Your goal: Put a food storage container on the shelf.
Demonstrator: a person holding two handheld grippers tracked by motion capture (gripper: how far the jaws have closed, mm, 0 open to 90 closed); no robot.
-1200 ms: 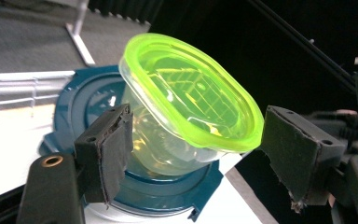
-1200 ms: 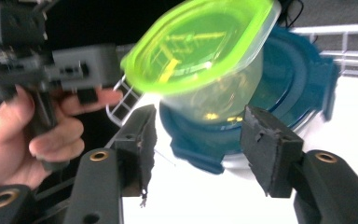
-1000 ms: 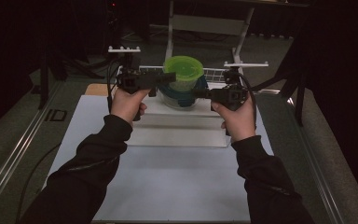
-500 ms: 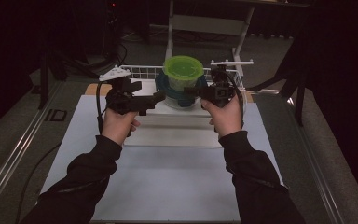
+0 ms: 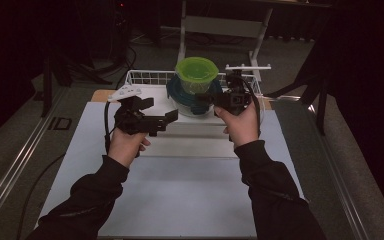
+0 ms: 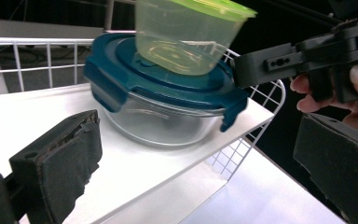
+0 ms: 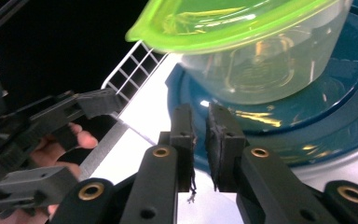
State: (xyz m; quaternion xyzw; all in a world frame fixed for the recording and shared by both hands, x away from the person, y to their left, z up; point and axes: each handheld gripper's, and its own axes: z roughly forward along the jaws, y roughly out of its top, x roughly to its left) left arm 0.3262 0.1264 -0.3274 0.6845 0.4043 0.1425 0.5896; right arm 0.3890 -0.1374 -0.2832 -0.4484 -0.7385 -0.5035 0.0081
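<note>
Tub (image 5: 196,74) with the green lid sits on the blue lid (image 6: 168,79) of a glass dish (image 6: 163,123), and the dish stands on a white shelf (image 6: 121,172) inside a wire basket (image 5: 145,77) at the far end of the desk (image 5: 180,200). The step in hand looks like steadying or lifting this stack, and the tub rests tilted on the blue lid, so I judge it could slide if the dish is nudged. To do it well, the tub should be taken first, squarely by its wall under the green rim, and raised straight up before anything touches the dish. The left tongs (image 5: 162,122) stand wide open, holding nothing, aimed at the dish from the near left with a clear gap to it. The right tongs (image 7: 199,140) are nearly closed, only a thin slit between the pads, and grip nothing; their tips lie at the edge of the blue lid, just below the tub, though whether they touch the lid I cannot tell. They would need to open before they could take the tub.
</note>
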